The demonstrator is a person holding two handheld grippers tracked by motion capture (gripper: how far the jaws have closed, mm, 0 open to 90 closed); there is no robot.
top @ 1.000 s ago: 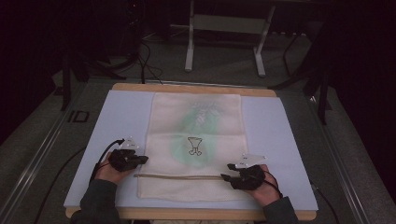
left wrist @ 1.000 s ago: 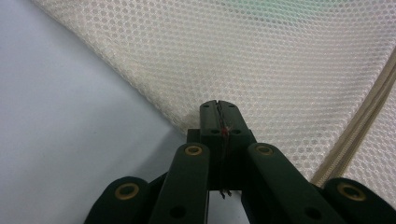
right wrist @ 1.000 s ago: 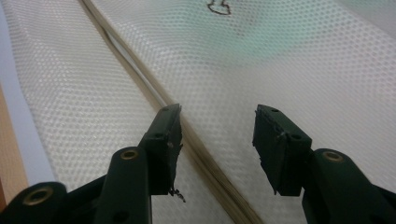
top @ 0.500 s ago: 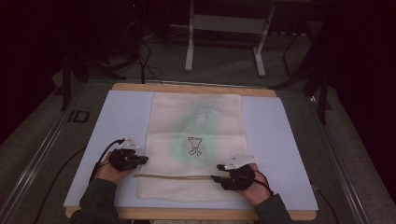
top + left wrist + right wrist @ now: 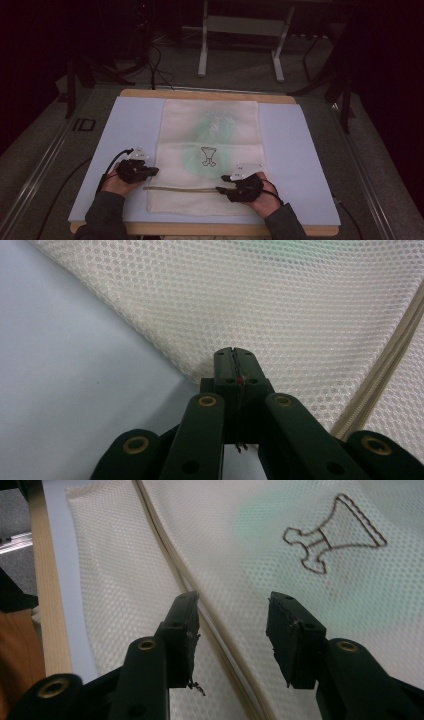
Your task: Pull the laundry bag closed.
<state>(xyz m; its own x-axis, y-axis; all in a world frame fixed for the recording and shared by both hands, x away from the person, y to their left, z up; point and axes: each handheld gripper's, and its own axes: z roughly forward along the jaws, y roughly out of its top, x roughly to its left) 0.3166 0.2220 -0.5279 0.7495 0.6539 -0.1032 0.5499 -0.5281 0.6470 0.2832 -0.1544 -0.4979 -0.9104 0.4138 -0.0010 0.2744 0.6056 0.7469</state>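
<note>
a cream mesh laundry bag lies flat at the centre of the pale blue mat, its zipper strip running across the near end. at eight o'clock on the bag, the left gripper is pinched tight on the bag's edge. at five o'clock, the right gripper has just been closing, its jaws set apart astride the zipper strip, pads not touching it.

gripper closing astride mesh bag zipper
</note>
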